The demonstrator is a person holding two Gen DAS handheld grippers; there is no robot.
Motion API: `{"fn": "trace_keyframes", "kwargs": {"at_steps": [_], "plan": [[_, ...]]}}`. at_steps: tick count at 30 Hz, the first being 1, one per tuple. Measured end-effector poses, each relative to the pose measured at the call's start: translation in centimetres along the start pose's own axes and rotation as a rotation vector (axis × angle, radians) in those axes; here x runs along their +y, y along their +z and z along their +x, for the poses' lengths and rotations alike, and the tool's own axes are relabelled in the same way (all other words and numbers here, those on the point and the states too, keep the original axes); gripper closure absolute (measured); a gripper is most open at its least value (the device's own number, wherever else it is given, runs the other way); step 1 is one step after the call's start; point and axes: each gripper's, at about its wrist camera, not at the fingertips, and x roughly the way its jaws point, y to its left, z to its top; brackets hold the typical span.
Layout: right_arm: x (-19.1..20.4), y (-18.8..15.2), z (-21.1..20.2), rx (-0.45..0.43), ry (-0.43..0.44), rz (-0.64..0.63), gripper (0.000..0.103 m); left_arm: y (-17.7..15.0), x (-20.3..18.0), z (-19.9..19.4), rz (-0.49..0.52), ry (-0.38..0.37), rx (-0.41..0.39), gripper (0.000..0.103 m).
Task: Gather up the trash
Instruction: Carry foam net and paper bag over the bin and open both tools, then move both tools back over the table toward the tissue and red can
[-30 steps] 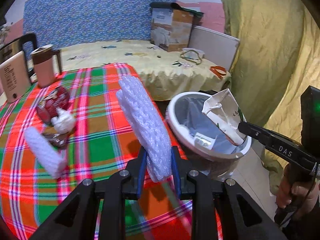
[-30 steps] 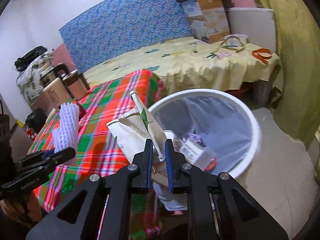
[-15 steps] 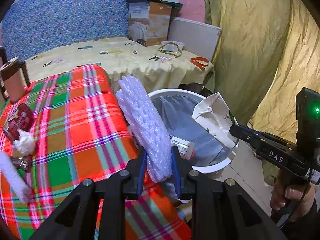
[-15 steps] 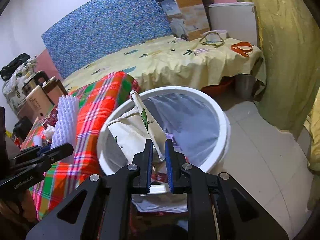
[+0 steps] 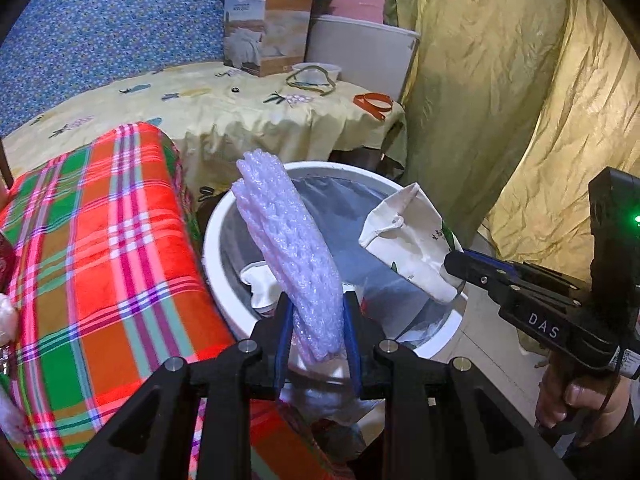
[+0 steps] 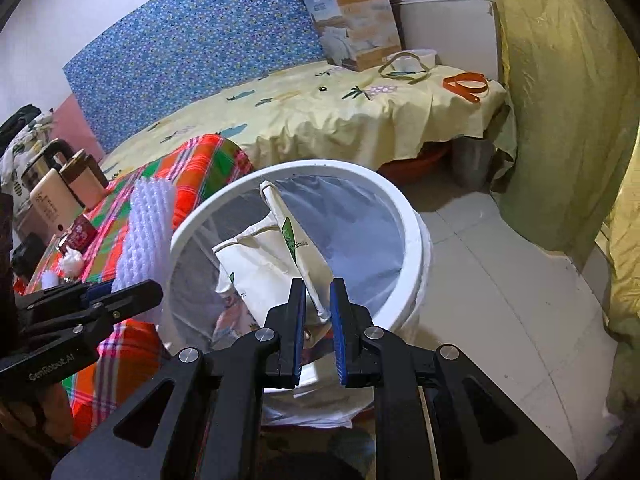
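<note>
My left gripper [image 5: 316,302] is shut on a white foam net sleeve [image 5: 288,240], which stands tilted over the near rim of the white trash bin [image 5: 212,240]. My right gripper [image 6: 318,294] is shut on a crumpled white paper bag [image 6: 272,256] with green print, held over the bin's opening [image 6: 412,232]. In the left wrist view the right gripper [image 5: 450,266] comes in from the right with the bag [image 5: 408,240] above the far rim. In the right wrist view the left gripper [image 6: 156,290] and the sleeve [image 6: 150,232] sit at the bin's left edge. The bin holds other trash.
A plaid-covered table [image 5: 100,260] stands left of the bin, with a red packet [image 6: 82,232], a tissue wad [image 6: 72,258], a kettle and mugs [image 6: 80,176]. A bed with a yellow sheet [image 6: 340,112] and a cardboard box [image 6: 356,20] lies behind. Yellow curtain [image 5: 500,100] at right, tiled floor [image 6: 500,280].
Both grippers have moved from over the table's edge toward the bin. The sleeve and the bag now hang over its opening; the table's trash has slid out of the left view.
</note>
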Motion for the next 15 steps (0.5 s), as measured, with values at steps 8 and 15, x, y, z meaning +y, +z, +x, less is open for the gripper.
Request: {"fn": "trace_keyframes", "kwargs": {"at_steps": [8, 15], "plan": [[-0.32, 0.06, 0.6, 0.042, -0.034, -0.005, 0.087, 0.26, -0.19, 0.92, -0.015, -0.012, 0.006, 0.06], [-0.17, 0.06, -0.12, 0.025, -0.041, 0.001, 0.082, 0.24, 0.13, 0.0, -0.03, -0.016, -0.021, 0.052]]}}
